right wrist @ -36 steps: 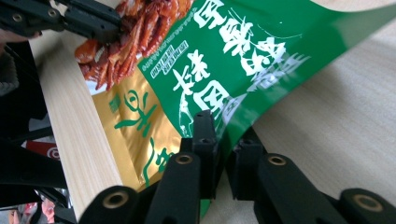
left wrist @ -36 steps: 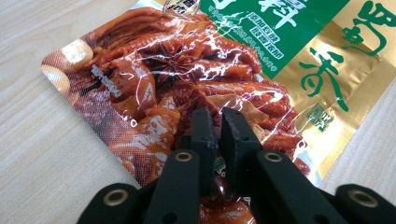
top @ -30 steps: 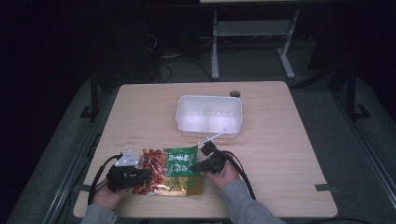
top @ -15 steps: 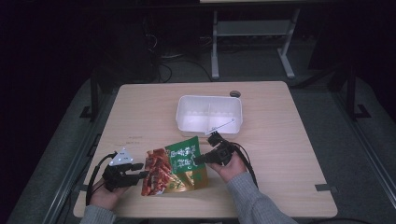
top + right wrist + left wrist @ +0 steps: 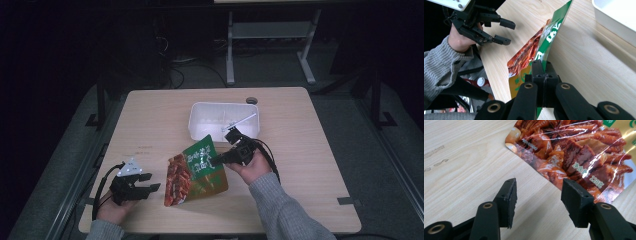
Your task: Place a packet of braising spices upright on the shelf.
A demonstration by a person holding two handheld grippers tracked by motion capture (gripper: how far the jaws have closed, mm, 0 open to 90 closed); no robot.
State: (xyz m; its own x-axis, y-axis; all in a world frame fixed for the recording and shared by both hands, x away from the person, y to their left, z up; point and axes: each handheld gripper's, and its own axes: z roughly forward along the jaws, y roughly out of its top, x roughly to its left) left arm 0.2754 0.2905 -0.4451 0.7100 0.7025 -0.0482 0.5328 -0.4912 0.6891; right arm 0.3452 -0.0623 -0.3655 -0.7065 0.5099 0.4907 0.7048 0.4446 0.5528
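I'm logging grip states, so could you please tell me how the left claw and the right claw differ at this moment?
The left claw is open, its jaws apart and holding nothing; the right claw is shut on the snack packet. The left claw sits just off the packet's edge over the table; the right claw tilts the packet up. Both are black and hand-held.

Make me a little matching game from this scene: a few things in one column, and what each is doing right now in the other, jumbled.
Things:
1. left gripper
2. right gripper
3. snack packet
4. white tub

States:
A. tilted up, one edge lifted off the table
B. jaws apart, holding nothing
C. resting on the table beyond the packet
D. jaws clamped on the packet's edge

Pairs: 1-B, 2-D, 3-A, 4-C
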